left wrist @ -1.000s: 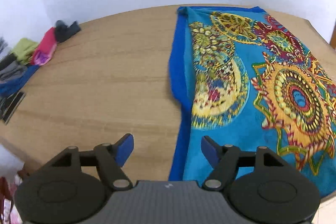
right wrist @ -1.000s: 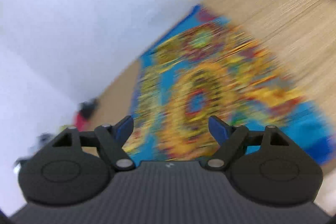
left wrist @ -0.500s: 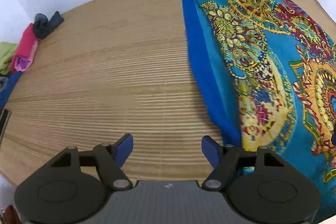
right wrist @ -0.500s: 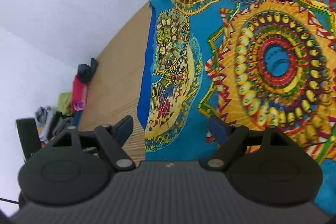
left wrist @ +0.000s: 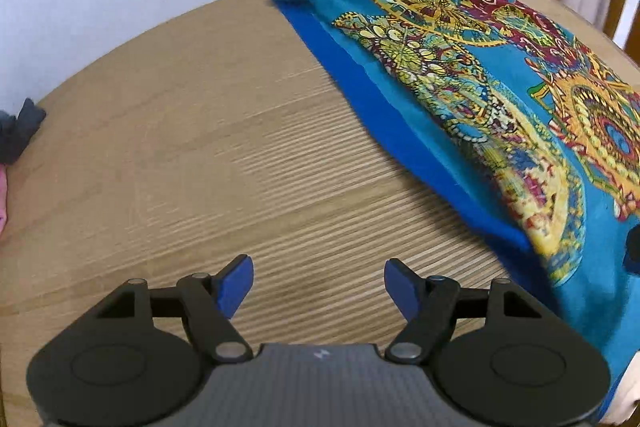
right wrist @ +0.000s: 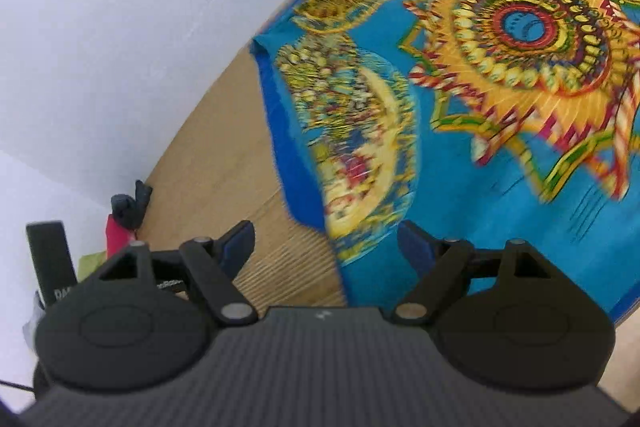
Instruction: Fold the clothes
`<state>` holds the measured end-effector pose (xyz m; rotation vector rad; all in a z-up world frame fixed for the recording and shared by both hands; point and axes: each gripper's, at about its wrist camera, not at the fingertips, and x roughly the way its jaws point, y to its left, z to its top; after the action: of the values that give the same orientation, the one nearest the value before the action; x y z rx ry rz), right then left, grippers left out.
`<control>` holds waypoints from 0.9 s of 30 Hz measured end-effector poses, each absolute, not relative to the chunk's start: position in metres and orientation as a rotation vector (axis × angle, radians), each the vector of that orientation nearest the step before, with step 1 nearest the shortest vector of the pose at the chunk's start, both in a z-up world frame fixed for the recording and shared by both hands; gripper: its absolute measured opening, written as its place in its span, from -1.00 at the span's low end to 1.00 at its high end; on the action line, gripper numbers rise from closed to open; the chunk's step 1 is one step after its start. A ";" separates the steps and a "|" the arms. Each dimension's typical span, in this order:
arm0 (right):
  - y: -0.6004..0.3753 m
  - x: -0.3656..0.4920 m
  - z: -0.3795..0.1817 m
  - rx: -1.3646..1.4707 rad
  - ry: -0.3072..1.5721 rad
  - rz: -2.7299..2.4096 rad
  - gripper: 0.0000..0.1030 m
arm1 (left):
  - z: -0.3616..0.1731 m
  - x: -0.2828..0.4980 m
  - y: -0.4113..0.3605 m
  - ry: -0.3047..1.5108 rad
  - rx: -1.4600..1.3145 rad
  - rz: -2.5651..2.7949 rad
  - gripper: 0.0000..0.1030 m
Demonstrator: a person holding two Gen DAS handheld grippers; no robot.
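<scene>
Your left wrist view cuts the patterned cloth (left wrist: pixel 460 75) off at three o'clock and again at five o'clock, so you cannot see its right side or its near corner. A dark shape (left wrist: pixel 633 249) at four o'clock sits half out of frame, too little of it showing to name. At nine o'clock the dark garment (left wrist: pixel 18 131) and a pink scrap (left wrist: pixel 2 199) are clipped by the edge. In your right wrist view the cloth's print (right wrist: pixel 360 147) is smeared by motion blur, and the pile of clothes (right wrist: pixel 120 223) at eight o'clock hides partly behind the gripper body.
</scene>
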<state>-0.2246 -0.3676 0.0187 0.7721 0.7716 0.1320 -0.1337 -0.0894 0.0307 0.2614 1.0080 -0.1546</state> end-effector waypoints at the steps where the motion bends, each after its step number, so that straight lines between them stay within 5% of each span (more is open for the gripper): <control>1: -0.358 -0.227 0.020 0.749 0.731 0.116 0.52 | 0.030 -0.134 -0.083 1.010 0.256 -0.165 0.44; 3: -0.338 -0.224 0.023 0.615 0.706 0.073 0.29 | 0.027 -0.133 -0.075 1.022 0.244 -0.191 0.44; 10: -0.286 -0.187 0.007 0.220 0.706 0.012 0.28 | 0.021 -0.133 -0.067 1.029 0.256 -0.282 0.44; 12: -0.283 -0.171 -0.002 0.186 0.717 -0.009 -0.11 | 0.021 -0.135 -0.065 1.022 0.266 -0.298 0.44; 14: -0.286 -0.153 -0.012 0.187 0.757 -0.034 -0.26 | 0.021 -0.134 -0.059 1.020 0.260 -0.299 0.44; 19: -0.278 -0.130 -0.027 0.050 0.789 -0.055 -0.25 | 0.019 -0.125 -0.043 1.026 0.227 -0.281 0.44; 20: -0.278 -0.127 -0.026 0.058 0.794 -0.045 -0.37 | 0.018 -0.121 -0.041 1.026 0.225 -0.276 0.44; 21: -0.278 -0.124 -0.025 0.066 0.799 -0.036 -0.89 | 0.018 -0.118 -0.039 1.025 0.222 -0.271 0.44; 27: -0.274 -0.131 0.000 0.193 0.773 0.096 -0.94 | 0.022 -0.095 -0.017 0.992 0.177 -0.263 0.45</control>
<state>-0.1307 -0.2745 0.0003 0.1928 0.7731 0.0964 -0.0952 -0.0174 0.0222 0.1770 0.9920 -0.2633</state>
